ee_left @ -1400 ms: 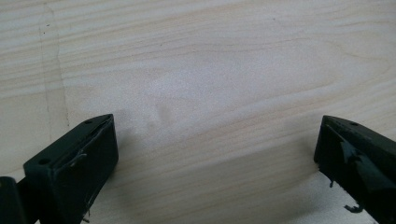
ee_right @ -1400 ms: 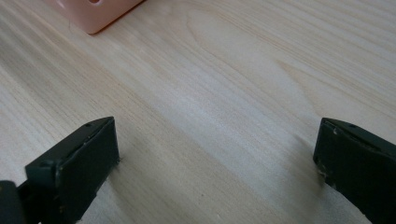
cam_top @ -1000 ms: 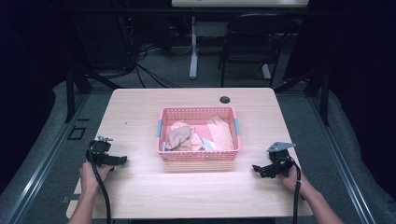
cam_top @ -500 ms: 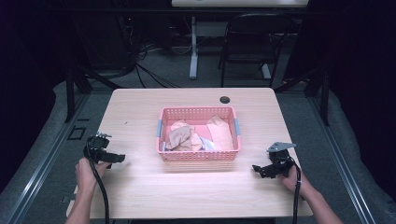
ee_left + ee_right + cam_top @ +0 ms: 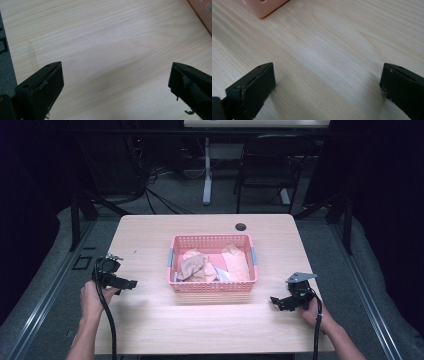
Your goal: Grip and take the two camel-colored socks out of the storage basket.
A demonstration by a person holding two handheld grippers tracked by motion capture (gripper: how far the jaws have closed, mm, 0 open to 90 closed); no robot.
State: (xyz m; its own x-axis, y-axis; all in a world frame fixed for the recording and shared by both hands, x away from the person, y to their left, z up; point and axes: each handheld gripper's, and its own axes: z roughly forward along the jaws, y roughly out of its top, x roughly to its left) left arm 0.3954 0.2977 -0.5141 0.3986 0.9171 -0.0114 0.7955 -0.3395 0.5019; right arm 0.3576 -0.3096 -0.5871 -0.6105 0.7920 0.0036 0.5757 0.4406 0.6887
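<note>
Two hand-held tongs wait on either side of a pink basket (image 5: 212,265) on a pale wooden counter (image 5: 210,325). The left tongs (image 5: 131,283) hover low over the wood with jaws spread wide and nothing between them; the basket stands well apart from them, off to their right, its corner just edging into the left gripper view (image 5: 203,12). The right tongs (image 5: 274,300) rest near the counter's front edge, likewise spread and empty, with the basket ahead and to their left, a corner of it showing in the right gripper view (image 5: 262,7).

Inside the basket lie crumpled cloths (image 5: 197,266) in tan, pink and pale blue, perhaps garments, though the high view is too coarse to tell them apart. They are bunched and overlapping, so tongs reaching in could likely pinch two layers at once or snag the basket's mesh wall. The basket looks light; a pull on tangled fabric might drag or tip it toward the left tongs.
</note>
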